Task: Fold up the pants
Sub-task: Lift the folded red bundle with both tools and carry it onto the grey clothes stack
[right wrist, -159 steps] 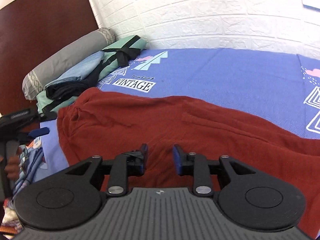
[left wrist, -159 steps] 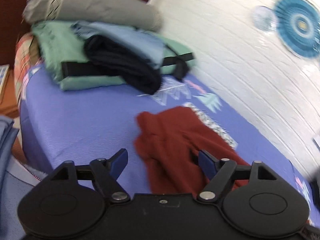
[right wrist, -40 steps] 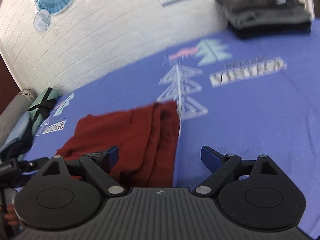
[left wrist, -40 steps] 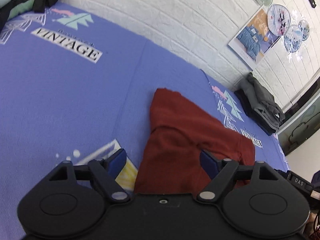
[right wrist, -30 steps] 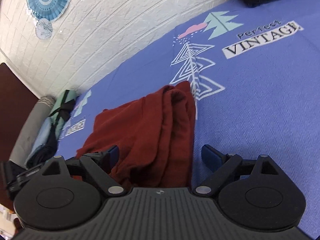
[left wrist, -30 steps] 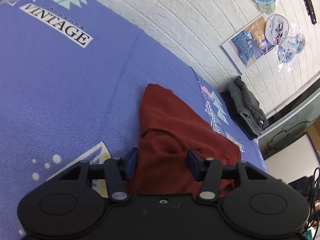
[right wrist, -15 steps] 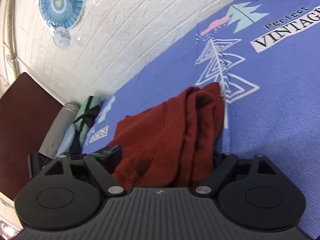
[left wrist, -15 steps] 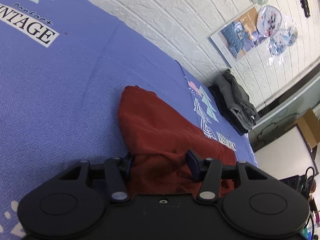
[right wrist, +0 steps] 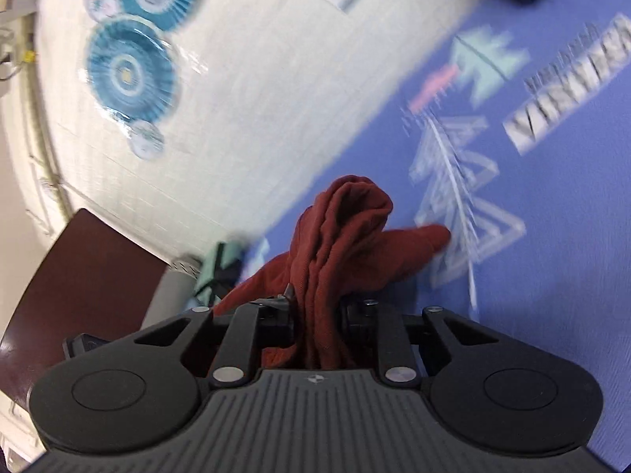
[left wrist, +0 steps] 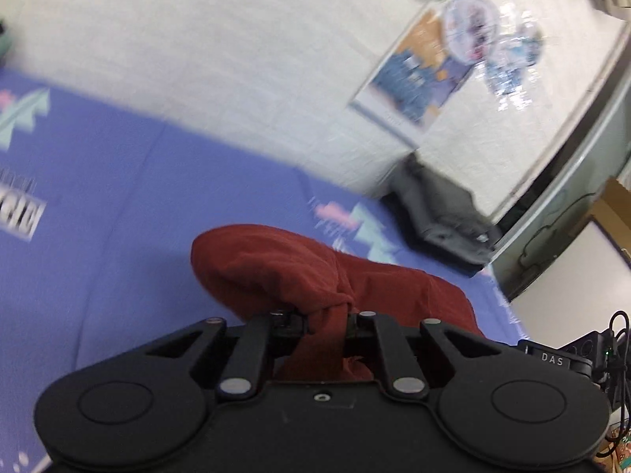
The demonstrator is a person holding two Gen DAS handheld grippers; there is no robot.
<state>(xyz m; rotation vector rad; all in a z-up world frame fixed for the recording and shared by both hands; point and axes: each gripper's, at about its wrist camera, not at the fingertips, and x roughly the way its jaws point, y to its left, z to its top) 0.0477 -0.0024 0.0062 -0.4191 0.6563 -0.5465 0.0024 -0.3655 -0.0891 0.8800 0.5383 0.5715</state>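
Two grippers hold the same rust-red pants [left wrist: 315, 272], each with a bunch of cloth squeezed between its fingers. In the left wrist view the left gripper [left wrist: 326, 321] sits at lower centre; its jaws have just been closing and now pinch a gathered wad of the fabric, which bulges out above the fingers and spreads toward the right of the frame. In the right wrist view the right gripper [right wrist: 317, 317] is also at lower centre; its jaws have likewise just been closing and now clamp several vertical folds of the pants [right wrist: 343, 232], which rise in a rounded hump above the fingers, while one corner of the cloth trails out to the right onto the bed.

The pants lie over the blue printed bedsheet [left wrist: 118, 213], the gripped parts drawn up off it. Both views are blurred. A white brick-pattern wall [left wrist: 221, 51] fills the upper part of the left view, with a poster [left wrist: 414, 79] at upper right and a folded grey pile [left wrist: 441, 213] on the sheet at the right, against the wall. In the right view, blue paper fans [right wrist: 130, 71] hang on the wall at upper left, a dark brown headboard [right wrist: 79, 276] stands at the left edge, and a mint-green bundle [right wrist: 221, 264] is just beside it.
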